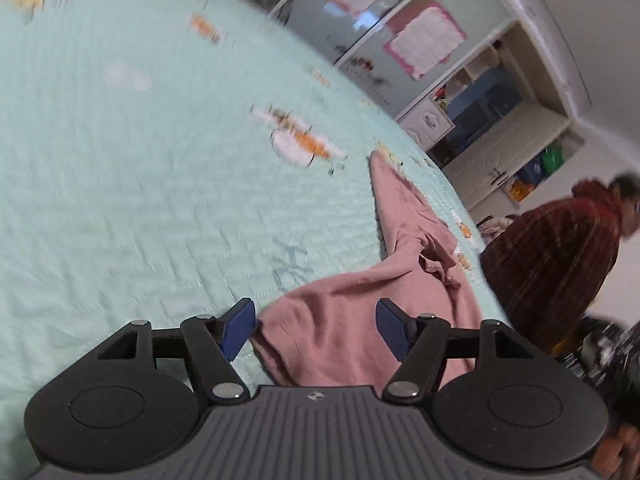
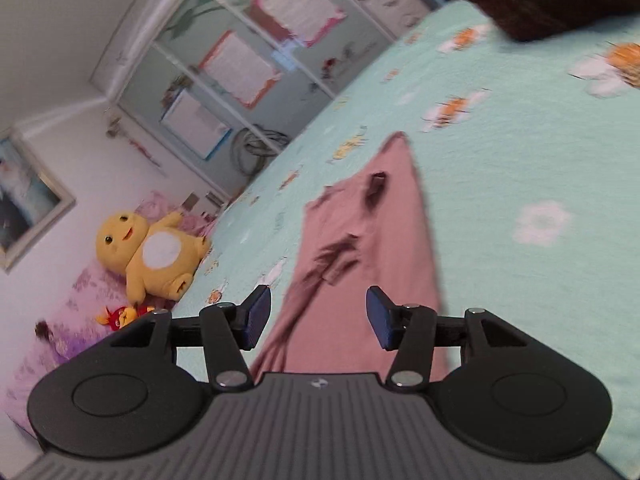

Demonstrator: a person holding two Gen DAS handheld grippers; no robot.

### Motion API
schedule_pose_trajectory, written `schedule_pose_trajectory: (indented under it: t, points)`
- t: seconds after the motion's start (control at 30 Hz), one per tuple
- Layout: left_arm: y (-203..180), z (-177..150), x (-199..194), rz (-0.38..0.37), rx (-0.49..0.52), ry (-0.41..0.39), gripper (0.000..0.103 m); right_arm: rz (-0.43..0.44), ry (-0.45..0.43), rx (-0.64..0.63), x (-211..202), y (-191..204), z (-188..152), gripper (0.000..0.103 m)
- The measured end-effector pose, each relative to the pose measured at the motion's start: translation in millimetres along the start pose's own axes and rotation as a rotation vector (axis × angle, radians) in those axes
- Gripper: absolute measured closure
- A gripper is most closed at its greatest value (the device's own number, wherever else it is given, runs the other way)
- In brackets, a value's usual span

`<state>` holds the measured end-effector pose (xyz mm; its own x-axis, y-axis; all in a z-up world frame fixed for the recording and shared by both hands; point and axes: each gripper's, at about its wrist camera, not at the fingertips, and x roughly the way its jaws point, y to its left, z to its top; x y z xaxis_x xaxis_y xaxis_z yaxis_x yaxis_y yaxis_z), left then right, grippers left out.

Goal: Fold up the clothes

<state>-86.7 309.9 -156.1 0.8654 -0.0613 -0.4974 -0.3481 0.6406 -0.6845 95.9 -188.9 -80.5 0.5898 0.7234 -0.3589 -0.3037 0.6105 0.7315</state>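
A dusty-pink garment (image 1: pixel 344 320) lies on a mint-green bedspread (image 1: pixel 120 200) printed with bees and flowers. In the left wrist view it is bunched at its near end and runs away in a narrow strip towards the bed's edge. My left gripper (image 1: pixel 316 330) hovers over that bunched end, open, its blue pads (image 1: pixel 240 330) clear of the cloth. In the right wrist view the pink garment (image 2: pixel 360 248) lies flat as a long strip with dark marks on it. My right gripper (image 2: pixel 318 316) stands open above its near end, nothing pinched between the pads.
A person in a dark red plaid top (image 1: pixel 560 260) stands at the bed's right edge. A yellow plush toy (image 2: pixel 148 256) and a small red toy (image 2: pixel 120 316) lie on purple bedding. Mirrored wardrobe doors (image 2: pixel 248 64) and shelves (image 1: pixel 500 120) stand beyond the bed.
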Motion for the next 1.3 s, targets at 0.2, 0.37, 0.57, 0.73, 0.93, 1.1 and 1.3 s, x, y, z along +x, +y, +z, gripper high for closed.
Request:
schedule_pose_trajectory:
  t: [0.2,0.37,0.57,0.73,0.93,1.1,1.3]
  points:
    - [-7,2,21,-0.013,-0.029,0.021,0.033,-0.039,-0.012,0.101,-25,-23,-19,0.049]
    - [-38,-4,19,-0.016,0.038,0.085,0.077,-0.025,-0.016,0.14,-26,-28,-28,0.049]
    - [-153,-27,-24,-0.114,0.382,0.049,0.075,0.012,-0.063,0.148,-51,-31,-29,0.049]
    - [-217,-74,-40,-0.114,0.692,0.034,0.057,0.032,-0.111,0.157,-76,-38,-30,0.049]
    - [-117,-31,-33,0.02,0.407,-0.051,0.027,0.011,-0.115,0.134,-102,-49,-41,0.047]
    - [-33,14,-4,0.089,0.212,0.051,0.028,-0.027,-0.106,0.225,-103,-74,-52,0.047]
    - [-20,10,20,-0.016,0.18,0.161,0.029,-0.042,-0.078,0.244,-82,-71,-53,0.046]
